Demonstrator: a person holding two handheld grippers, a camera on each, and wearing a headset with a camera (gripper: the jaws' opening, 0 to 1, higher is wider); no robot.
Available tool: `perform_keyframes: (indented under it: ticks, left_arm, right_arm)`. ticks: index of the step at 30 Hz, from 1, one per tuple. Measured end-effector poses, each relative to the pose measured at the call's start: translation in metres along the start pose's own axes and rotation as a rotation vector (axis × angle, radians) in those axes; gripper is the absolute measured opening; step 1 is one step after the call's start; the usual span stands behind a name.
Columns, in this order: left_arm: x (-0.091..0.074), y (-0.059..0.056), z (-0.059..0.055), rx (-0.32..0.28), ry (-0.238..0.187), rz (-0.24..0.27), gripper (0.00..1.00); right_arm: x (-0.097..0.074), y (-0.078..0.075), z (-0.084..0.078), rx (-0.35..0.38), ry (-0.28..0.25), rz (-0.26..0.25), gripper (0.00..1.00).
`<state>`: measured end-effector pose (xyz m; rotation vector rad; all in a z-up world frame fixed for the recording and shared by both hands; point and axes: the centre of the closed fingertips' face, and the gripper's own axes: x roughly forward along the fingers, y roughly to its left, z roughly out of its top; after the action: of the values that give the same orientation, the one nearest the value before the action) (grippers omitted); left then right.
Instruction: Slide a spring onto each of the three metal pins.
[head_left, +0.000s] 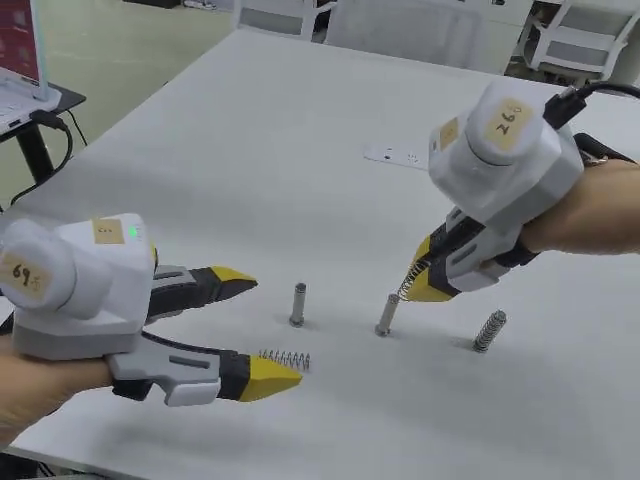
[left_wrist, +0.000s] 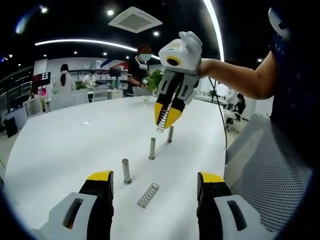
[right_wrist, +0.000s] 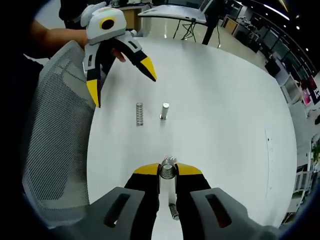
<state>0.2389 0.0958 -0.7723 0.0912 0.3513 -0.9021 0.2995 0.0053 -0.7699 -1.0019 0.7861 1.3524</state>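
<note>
Two bare metal pins (head_left: 298, 303) (head_left: 387, 313) stand on the white table (head_left: 250, 150). To their right a spring (head_left: 489, 330) stands upright; I cannot make out a pin inside it. My right gripper (head_left: 428, 283) is shut on a second spring (head_left: 410, 281), which hangs just above the middle pin (left_wrist: 152, 148). In the right gripper view this held spring (right_wrist: 168, 167) sits between the yellow fingertips (right_wrist: 147, 170). A third spring (head_left: 285, 358) lies flat near the left pin (left_wrist: 126, 170). My left gripper (head_left: 255, 328) hovers open beside the lying spring (left_wrist: 148, 195).
A white power strip (head_left: 395, 155) lies farther back on the table. Chairs (head_left: 575, 35) stand at the far end, and a mesh chair (right_wrist: 57, 130) is at the near edge. A side stand (head_left: 35, 110) is at the left. People stand in the background (left_wrist: 142, 67).
</note>
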Motion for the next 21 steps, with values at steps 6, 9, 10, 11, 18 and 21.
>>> perform_keyframes:
  ticks: [6,9,10,11,18,21]
  left_arm:
    - [0.0,0.0,0.0,-0.002,-0.002,0.004,0.64]
    - [0.0,0.0,-0.002,-0.003,0.001,0.004,0.64]
    - [0.0,0.0,-0.002,-0.004,0.0,0.003,0.64]
    - [0.0,0.0,-0.003,-0.004,0.0,0.003,0.64]
    - [0.0,-0.001,-0.002,-0.002,0.002,-0.001,0.63]
    - [0.0,-0.002,-0.002,-0.003,0.001,-0.002,0.63]
  right_arm:
    - [0.006,-0.004,0.0,-0.001,0.005,0.005,0.09]
    - [0.01,-0.004,0.0,-0.005,0.012,0.009,0.09]
    - [0.011,-0.004,0.0,-0.004,0.012,0.013,0.09]
    - [0.012,-0.004,0.0,-0.005,0.014,0.014,0.09]
    - [0.016,-0.008,-0.002,-0.001,0.022,0.017,0.09]
    - [0.018,-0.008,-0.003,0.003,0.023,0.023,0.09]
